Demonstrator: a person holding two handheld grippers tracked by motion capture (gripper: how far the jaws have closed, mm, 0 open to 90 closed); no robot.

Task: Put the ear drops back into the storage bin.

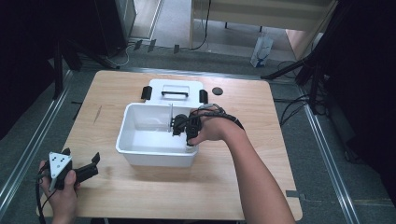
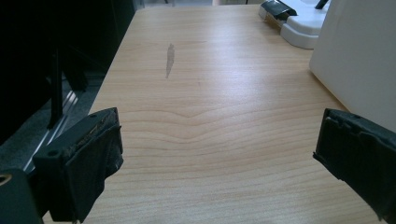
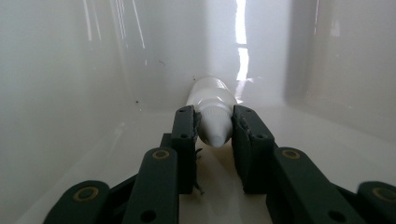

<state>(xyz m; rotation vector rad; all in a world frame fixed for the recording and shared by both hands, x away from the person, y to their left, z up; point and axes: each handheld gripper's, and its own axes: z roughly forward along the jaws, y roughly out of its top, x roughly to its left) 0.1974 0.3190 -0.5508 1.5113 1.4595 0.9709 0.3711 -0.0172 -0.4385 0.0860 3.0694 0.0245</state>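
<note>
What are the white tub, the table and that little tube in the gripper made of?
White tub: looks like glossy plastic, its inner walls show streaky reflections. Table: wood or wood-look laminate, with visible grain. White tube: probably smooth plastic, with a ribbed collar.

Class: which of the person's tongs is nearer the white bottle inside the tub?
Right. The right tongs are inside the white tub, closed on the white bottle. The left tongs are open over bare table outside the tub's left side.
</note>
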